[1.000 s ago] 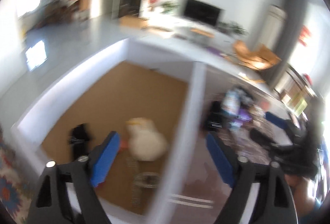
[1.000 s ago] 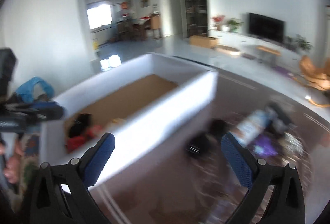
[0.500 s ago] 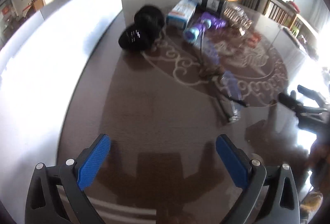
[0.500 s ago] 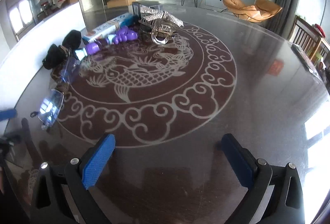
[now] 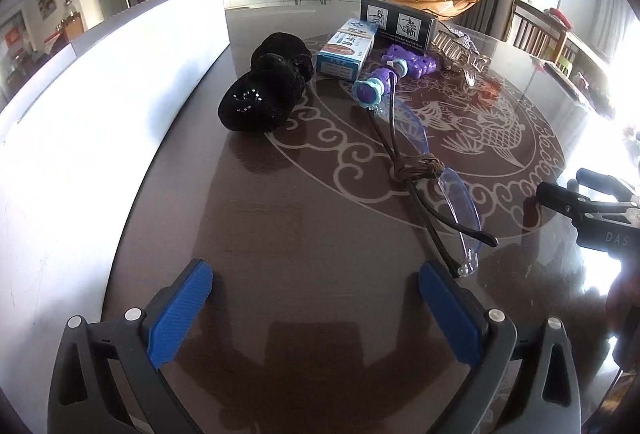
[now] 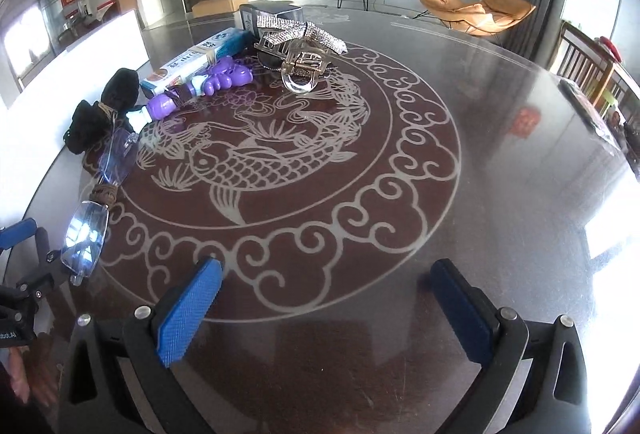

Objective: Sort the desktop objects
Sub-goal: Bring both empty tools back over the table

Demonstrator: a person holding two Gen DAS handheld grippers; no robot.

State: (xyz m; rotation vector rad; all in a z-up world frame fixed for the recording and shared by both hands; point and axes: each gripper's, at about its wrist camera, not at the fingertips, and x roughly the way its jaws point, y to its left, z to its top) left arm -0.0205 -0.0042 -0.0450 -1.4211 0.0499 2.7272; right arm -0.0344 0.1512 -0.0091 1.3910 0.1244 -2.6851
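Beside the white box wall [image 5: 100, 106], on the desk [image 5: 280, 234], both claws have swung away from the box interior seen a second ago and now face the unsorted pile. Left claw [image 5: 316, 304] apart, empty, hovering low; glasses [image 5: 448, 194] lie just ahead of its right finger, knotted cord across them. Right claw [image 6: 326, 308] apart, empty, well away from the box. Black scrunchie [image 5: 268, 90], toothpaste carton [image 5: 346, 52], purple toy [image 5: 394, 72], hair clip [image 6: 304, 70] remain beyond the glasses. Judgement: next pick beginning, glasses the likely target.
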